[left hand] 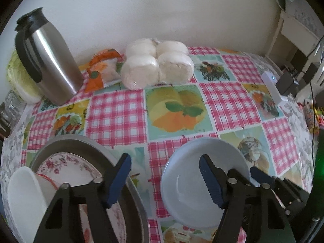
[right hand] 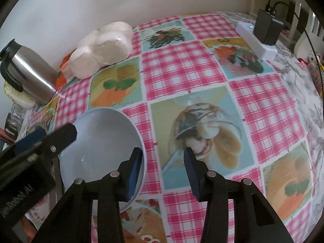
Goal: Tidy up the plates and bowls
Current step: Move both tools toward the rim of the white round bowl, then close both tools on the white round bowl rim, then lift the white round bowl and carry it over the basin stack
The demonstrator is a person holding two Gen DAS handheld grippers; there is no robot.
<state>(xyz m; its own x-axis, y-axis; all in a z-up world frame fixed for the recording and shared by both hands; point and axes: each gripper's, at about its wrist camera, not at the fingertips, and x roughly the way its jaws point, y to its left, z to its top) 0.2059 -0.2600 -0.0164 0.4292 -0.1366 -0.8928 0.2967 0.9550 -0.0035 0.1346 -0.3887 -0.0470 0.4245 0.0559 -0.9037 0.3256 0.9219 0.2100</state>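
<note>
Open desk (left hand: pixel 115 119) ahead of left fingers (left hand: pixel 121 182). Thermos (left hand: pixel 48 60), bun pack (left hand: pixel 158 64) block far edge. Pale bowl (right hand: pixel 105 141) left of right fingers (right hand: pixel 190 168); ahead bare cloth; power strip (right hand: pixel 257 38) far right.

A pale blue bowl (left hand: pixel 194 184) sits upright on the checked tablecloth at the lower centre of the left wrist view; its inside is plain and glossy. In the right wrist view the same bowl (right hand: pixel 105 141) lies at lower left. At the lower left of the left wrist view, a white plate with a pink floral rim (left hand: pixel 66 162) rests inside a larger grey round dish (left hand: pixel 81 141). A white cup with a red line near its rim (left hand: pixel 28 194) lies tipped on its side on the floral plate.
</note>
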